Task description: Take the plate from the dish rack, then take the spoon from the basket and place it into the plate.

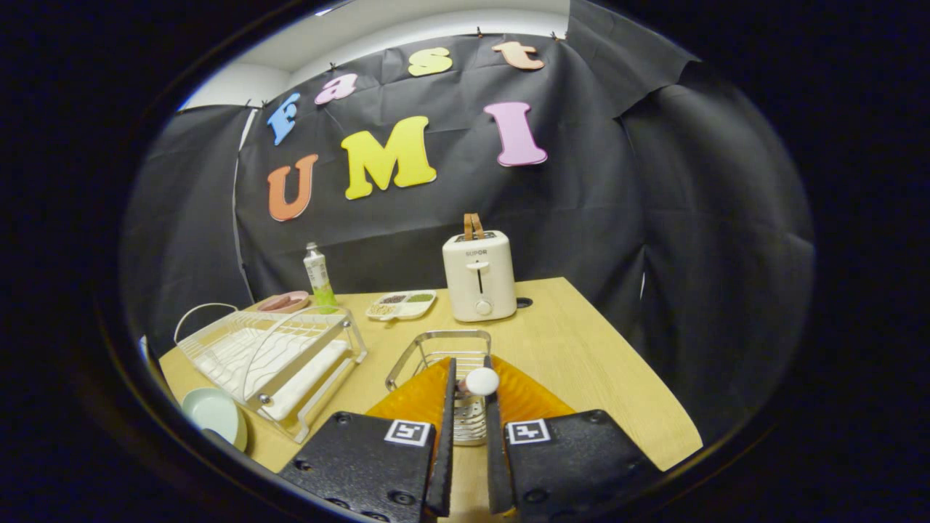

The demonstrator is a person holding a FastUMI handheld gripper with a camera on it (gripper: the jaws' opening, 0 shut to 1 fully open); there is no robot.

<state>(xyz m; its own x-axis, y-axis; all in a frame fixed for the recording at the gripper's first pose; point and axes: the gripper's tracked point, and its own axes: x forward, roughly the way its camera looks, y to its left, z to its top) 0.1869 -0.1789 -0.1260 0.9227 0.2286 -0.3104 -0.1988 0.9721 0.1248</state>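
Gripper view, gripper (471, 378) clamping spoon (482, 380), handle hidden, basket (436, 347) beneath.

toaster (479, 276) | front, above lever: "SUPOR" | tongs (470, 381): square coded markers, no text

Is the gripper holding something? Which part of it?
The gripper is closed on the spoon, over the basket. Only its rounded white end shows between the fingers, so which part is pinched cannot be told.

My gripper (470, 381) hangs over the metal basket (443, 349), its fingers nearly closed around the white spoon (482, 380). The dish rack (272, 356) sits at ten o'clock on the worktop (581, 356), the green plate (216, 414) beside it.
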